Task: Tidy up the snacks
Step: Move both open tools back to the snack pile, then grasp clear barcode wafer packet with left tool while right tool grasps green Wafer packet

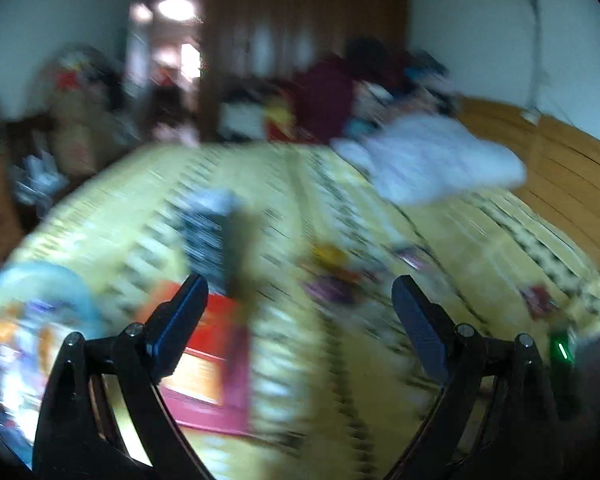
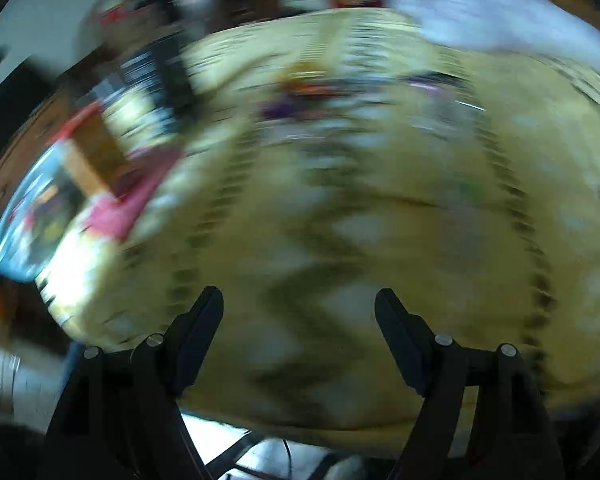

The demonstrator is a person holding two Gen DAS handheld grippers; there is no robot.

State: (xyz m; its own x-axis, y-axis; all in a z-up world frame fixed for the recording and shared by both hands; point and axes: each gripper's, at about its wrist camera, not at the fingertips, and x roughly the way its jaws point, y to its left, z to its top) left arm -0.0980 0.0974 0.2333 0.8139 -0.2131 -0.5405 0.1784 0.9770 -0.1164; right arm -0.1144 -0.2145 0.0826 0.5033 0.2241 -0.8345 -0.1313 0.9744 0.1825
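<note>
Both the left gripper (image 1: 296, 296) and right gripper (image 2: 299, 308) gape wide and empty above the bed (image 1: 284, 360), where blurred snack packets (image 1: 332, 276) lie scattered ahead, so a hasty grab could miss or crush one.

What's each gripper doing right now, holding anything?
Left gripper: open, nothing between its fingers.
Right gripper: open, empty, over the yellow bedspread.

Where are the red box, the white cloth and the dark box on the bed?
red box (image 1: 216, 364), left wrist view, its orange front.
white cloth (image 1: 440, 160), left wrist view, its middle.
dark box (image 1: 206, 236), left wrist view, its front.
</note>
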